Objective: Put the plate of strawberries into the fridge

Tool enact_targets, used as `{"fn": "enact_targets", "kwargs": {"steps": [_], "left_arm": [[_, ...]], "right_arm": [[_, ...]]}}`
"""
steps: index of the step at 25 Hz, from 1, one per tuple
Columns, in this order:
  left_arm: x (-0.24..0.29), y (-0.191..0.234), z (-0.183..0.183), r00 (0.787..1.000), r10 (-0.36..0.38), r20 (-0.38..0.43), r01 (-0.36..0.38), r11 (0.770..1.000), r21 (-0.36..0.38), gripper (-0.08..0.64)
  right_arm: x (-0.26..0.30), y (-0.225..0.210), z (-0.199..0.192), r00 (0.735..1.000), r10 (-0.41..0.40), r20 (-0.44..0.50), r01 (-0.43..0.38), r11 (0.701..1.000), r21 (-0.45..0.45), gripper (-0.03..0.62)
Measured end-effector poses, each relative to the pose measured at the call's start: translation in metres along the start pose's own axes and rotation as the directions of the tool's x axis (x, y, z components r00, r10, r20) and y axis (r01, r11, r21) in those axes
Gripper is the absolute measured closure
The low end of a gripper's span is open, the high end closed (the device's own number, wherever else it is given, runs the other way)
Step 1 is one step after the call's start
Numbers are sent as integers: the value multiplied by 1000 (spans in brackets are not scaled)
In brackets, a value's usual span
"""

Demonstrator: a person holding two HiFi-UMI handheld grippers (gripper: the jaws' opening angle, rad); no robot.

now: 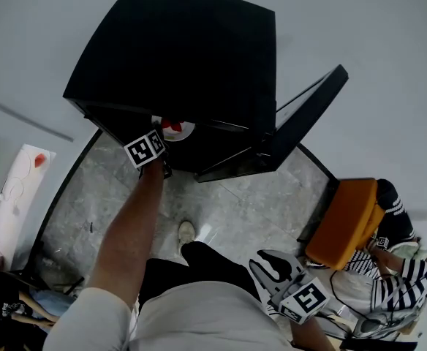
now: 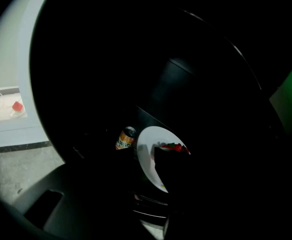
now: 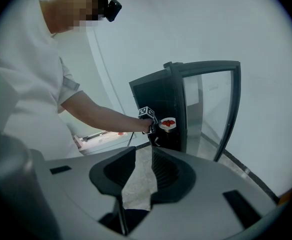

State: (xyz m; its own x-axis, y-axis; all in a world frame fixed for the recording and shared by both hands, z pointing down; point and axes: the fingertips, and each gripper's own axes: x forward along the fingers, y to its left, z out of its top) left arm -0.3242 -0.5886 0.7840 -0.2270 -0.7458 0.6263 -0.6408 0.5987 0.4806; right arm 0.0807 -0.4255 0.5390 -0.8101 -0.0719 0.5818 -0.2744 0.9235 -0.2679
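The black fridge [image 1: 177,50] stands with its glass door [image 1: 308,115] swung open to the right. The white plate of strawberries [image 1: 175,128] sits inside on a shelf. My left gripper [image 1: 159,139] reaches into the opening, right at the plate's near rim. In the dark left gripper view the plate [image 2: 148,154] lies straight ahead, one dark jaw overlapping its right side; the jaws stand wide and do not pinch it. The right gripper view shows the plate [image 3: 168,123] just past the left gripper [image 3: 153,123]. My right gripper [image 3: 144,151] hangs back by my waist, open and empty.
A drink can [image 2: 125,138] stands in the fridge just left of the plate. An orange seat [image 1: 345,221] and a person in a striped shirt [image 1: 396,269] are at the right. A low white table [image 1: 20,189] with a red item is at the left wall.
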Motion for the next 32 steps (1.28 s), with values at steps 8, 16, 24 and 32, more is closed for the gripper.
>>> {"fn": "enact_targets", "kwargs": {"steps": [8,16,24,32], "left_arm": [[-63,-1,-6,993,-111,-26,112,992,53,437],[-195,-10,-9,911,-406,-78,411,908,78,440],[-377,3,-41,744,-639,-197,667,727,161,546],[-562,34,-69,580,-782,-227,814,557,162,548]], "right_arm": [[14,27,10,998,39,53,-38,999,-32,479],[41,78,24,987,78,143,-75,997,-29,499],[58,169,14,979,104,177,-97,994,-49,557],[60,280,2,977,112,182,-94,990,-102,560]]}}
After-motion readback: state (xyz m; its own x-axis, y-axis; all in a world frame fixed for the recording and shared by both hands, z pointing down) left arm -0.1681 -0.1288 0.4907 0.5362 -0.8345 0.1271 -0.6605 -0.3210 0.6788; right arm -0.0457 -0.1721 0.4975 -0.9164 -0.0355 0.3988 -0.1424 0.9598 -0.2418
